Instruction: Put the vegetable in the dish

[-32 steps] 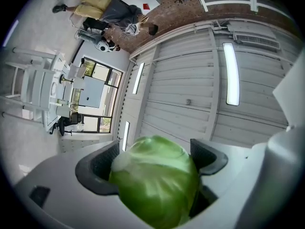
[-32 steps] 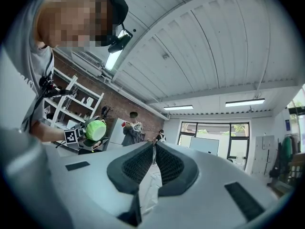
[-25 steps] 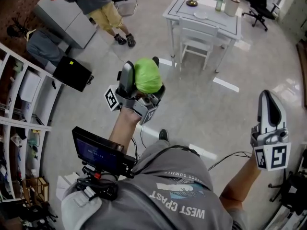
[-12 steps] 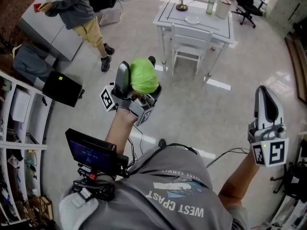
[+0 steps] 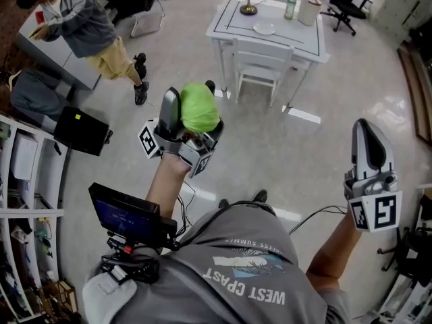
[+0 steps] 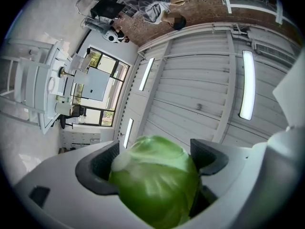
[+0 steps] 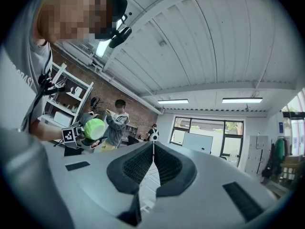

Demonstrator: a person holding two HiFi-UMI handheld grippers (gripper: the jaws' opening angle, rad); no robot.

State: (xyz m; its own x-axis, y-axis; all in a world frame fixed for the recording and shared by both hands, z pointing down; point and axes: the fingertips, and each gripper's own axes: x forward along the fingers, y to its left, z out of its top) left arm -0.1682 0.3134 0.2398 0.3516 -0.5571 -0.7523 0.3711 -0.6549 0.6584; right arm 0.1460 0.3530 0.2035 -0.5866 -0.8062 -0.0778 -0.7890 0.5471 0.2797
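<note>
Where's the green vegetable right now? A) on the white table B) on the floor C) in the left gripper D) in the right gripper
C: the left gripper has its jaws clamped on the green vegetable, up in the air; the right gripper has its jaws together, empty.

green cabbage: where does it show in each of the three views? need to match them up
Head view: cabbage upper centre-left, gripped in the left gripper.
Left gripper view: bottom centre, filling the gap between the fingers.
Right gripper view: small, at mid-left.
Shared landmark: the bystander in a grey hoodie, top left in head view, top centre in left gripper view, just right of the cabbage in right gripper view.
</note>
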